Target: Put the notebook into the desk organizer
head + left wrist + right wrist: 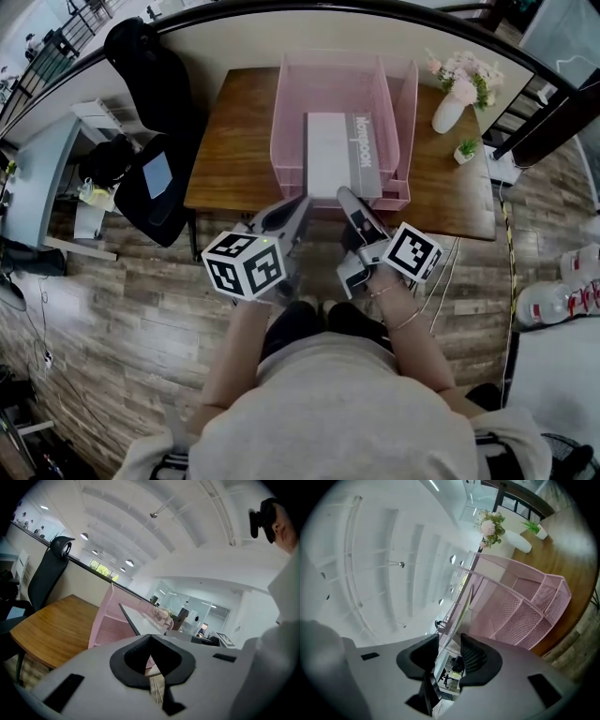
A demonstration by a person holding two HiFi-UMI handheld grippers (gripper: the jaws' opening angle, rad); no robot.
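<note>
Notebook lies flat in the pink desk organizer, straight ahead of the right gripper. That gripper's jaws stand spread, with the notebook's near edge running between them and neither pad pressing on it. The left gripper (tips pressed together, nothing held) hovers just beside the right one, near the organizer's front.

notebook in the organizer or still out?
In. The head view shows the notebook lying flat inside the pink desk organizer. The right gripper has its jaws apart, not clamping it.
</note>
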